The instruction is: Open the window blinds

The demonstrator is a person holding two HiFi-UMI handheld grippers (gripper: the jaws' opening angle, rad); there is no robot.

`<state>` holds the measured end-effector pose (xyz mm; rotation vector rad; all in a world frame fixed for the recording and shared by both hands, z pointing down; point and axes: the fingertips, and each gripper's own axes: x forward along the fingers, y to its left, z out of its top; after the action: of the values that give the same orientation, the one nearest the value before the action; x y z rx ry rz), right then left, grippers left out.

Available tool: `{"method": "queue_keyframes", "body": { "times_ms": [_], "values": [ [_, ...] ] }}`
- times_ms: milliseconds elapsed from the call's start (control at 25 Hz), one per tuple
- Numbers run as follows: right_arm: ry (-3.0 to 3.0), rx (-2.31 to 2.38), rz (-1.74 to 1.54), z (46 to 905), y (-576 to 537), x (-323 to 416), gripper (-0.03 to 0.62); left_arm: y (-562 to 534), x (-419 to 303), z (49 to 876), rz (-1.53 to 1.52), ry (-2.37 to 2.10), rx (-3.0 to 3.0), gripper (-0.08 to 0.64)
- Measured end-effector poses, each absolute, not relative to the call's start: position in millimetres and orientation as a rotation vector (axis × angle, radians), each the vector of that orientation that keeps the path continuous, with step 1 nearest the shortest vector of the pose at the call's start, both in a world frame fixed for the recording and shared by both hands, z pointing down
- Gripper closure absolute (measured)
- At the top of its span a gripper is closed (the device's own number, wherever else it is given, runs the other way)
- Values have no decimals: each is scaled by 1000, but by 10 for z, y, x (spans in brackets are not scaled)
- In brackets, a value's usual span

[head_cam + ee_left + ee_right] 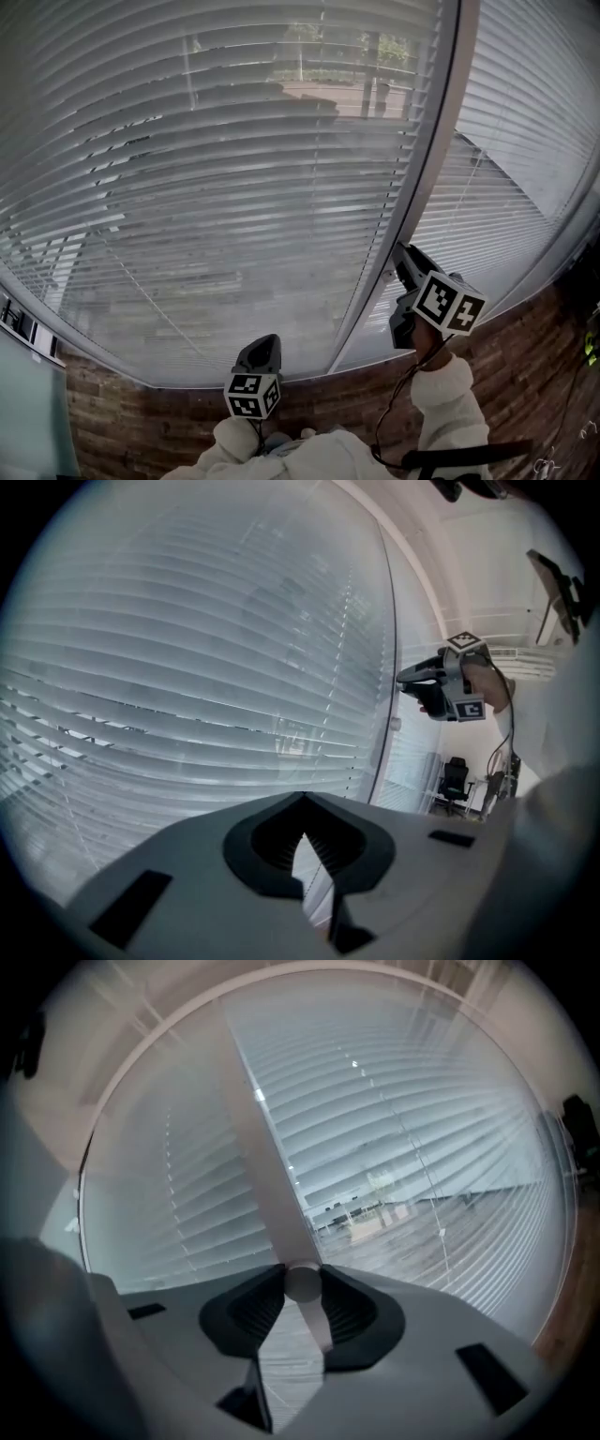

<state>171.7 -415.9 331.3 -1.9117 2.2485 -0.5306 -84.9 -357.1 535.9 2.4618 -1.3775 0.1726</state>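
Nearest the person, the left gripper (265, 339) hangs low in front of the window, its fingers (281, 841) closed tip to tip with nothing between them; it plays no part in the work. Further out and to the right, the right gripper (403, 251) is raised to the window mullion (412, 187), and its fingers (248, 1302) are partly closed and clamped on the pale, round-section tilt wand (302, 1283) that hangs beside it. Beyond are the task's own items, the white slatted window blinds (234, 187), which cover both panes on either side of the mullion at full drop. Their slats are angled enough that a roof, paving and trees (309, 42) show through in strips. Assessment: tilting looks partly done, since daylight passes but the slats are not yet flat; more twisting of the wand, or raising the blinds, appears to be left. No brand, label or legible writing was found; the marker cubes (450, 302) carry only black-and-white square patterns.
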Motion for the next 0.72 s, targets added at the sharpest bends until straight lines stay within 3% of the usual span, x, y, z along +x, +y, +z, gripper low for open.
{"method": "queue_keyframes", "body": {
  "times_ms": [720],
  "values": [
    [2547, -2401, 260, 3364, -4108, 1607, 462, -3490, -1049, 5442, 177, -1441, 2416, 560]
  ]
}}
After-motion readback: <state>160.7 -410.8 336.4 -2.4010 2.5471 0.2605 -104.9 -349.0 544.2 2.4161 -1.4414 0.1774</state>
